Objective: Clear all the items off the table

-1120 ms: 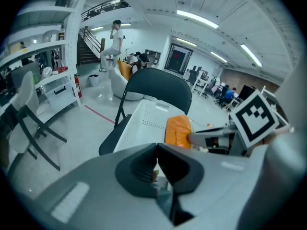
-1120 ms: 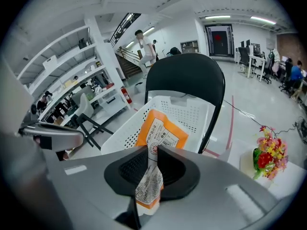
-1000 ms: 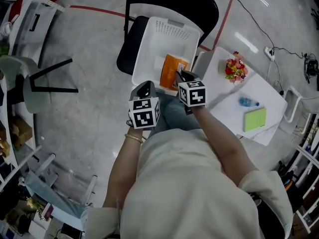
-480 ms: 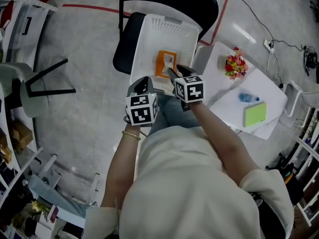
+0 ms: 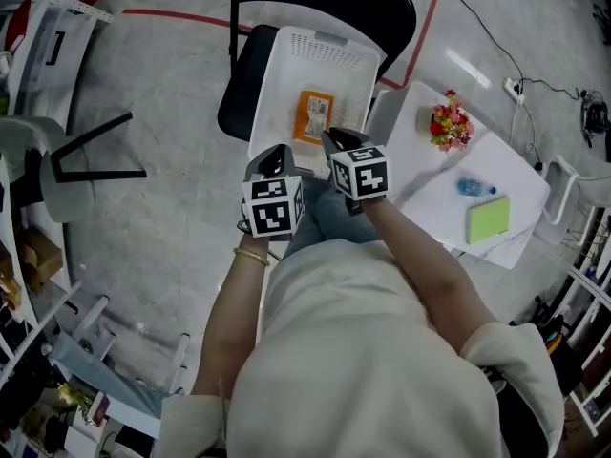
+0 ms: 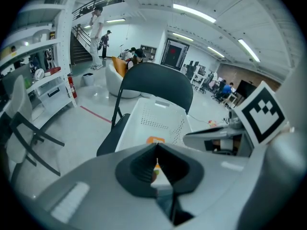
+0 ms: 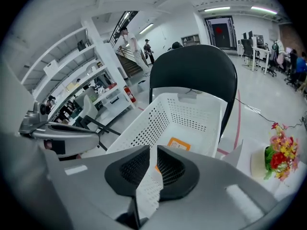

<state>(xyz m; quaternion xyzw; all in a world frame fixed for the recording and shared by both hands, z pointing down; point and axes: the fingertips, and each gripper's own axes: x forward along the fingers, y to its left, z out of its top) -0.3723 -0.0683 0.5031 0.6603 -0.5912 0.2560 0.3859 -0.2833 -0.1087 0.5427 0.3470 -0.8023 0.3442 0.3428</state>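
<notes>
Evidently cleared off the table, the orange packet (image 5: 314, 115) lies in the white basket (image 5: 329, 41), the right gripper (image 5: 331, 135) above just closing to an empty slit, the left gripper (image 5: 277, 157) pressed together, idle.

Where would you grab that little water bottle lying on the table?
Take the water bottle across the middle of its body, from straight above. It lies on its side on the white table, so both long flanks are exposed for a pinch.
</notes>
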